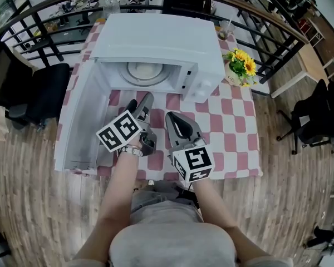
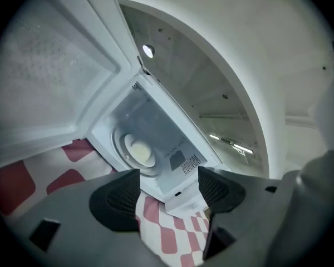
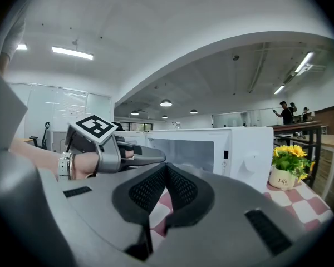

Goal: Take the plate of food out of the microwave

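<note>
left tongs point(image 2: 168, 189) spread, empty | right tongs point(image 3: 166, 185) pressed together, empty | plate of food point(image 2: 140, 151) ahead of left tongs, inside open microwave point(image 1: 161, 43) | probably rigid, slick, breakable; food may slide | pinch near rim, keep level

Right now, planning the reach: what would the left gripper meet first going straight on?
Likely the plate of food inside the open microwave: the left gripper, jaws apart and empty, points into the cavity. Depth is unclear; it might clip the front edge first.
</note>
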`<control>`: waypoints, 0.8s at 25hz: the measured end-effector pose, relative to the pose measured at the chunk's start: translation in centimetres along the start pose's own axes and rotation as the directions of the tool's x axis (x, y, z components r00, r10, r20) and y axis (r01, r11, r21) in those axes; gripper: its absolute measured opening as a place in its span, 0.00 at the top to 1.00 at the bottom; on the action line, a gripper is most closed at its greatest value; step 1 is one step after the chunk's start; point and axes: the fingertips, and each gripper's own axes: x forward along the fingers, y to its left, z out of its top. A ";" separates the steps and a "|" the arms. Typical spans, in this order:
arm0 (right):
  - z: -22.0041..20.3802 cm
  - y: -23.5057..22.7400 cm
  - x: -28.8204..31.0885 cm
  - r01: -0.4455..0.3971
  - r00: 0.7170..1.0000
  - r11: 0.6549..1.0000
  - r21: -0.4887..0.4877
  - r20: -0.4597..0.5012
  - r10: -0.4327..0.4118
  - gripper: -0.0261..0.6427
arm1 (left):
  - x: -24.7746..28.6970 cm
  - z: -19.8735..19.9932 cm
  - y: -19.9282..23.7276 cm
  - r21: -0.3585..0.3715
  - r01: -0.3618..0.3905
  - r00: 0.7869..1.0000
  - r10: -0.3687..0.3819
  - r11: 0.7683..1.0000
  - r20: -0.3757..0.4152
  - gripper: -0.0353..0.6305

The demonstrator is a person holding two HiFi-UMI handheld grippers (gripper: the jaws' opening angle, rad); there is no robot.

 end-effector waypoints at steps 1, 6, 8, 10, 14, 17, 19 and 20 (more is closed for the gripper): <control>-0.1 0.0 0.3 -0.004 1.000 1.000 0.001 -0.002 0.004 0.93 | 0.4 0.0 0.4 -0.022 -0.008 1.000 0.007 1.000 -0.004 0.47; -0.5 -0.2 1.8 -0.015 1.000 1.000 0.015 -0.010 0.015 0.93 | 2.4 -0.1 1.6 -0.090 -0.032 0.999 0.030 0.995 -0.023 0.47; -0.5 -0.5 2.4 -0.014 1.000 1.000 0.021 -0.010 0.014 0.93 | 3.0 -0.1 2.1 -0.109 -0.042 0.999 0.039 0.993 -0.028 0.47; -0.5 -0.7 3.0 -0.013 1.000 1.000 0.026 -0.013 0.014 0.93 | 3.6 -0.1 2.9 -0.138 -0.057 0.998 0.053 0.989 -0.034 0.47; -1.3 -1.3 4.0 -0.006 0.999 0.999 0.033 -0.033 0.007 0.93 | 5.3 -0.9 4.9 -0.222 -0.105 0.993 0.091 0.969 -0.071 0.47; -1.9 -1.6 4.6 -0.007 0.999 0.999 0.038 -0.052 0.009 0.93 | 6.5 -1.4 6.3 -0.271 -0.146 0.987 0.123 0.951 -0.102 0.47; -2.2 -1.7 5.0 -0.010 0.998 0.999 0.040 -0.061 0.013 0.93 | 7.2 -1.5 7.1 -0.313 -0.161 0.985 0.133 0.936 -0.110 0.47; -2.3 -1.8 5.1 -0.011 0.998 0.999 0.042 -0.065 0.014 0.93 | 7.6 -1.5 7.4 -0.333 -0.164 0.985 0.134 0.929 -0.112 0.47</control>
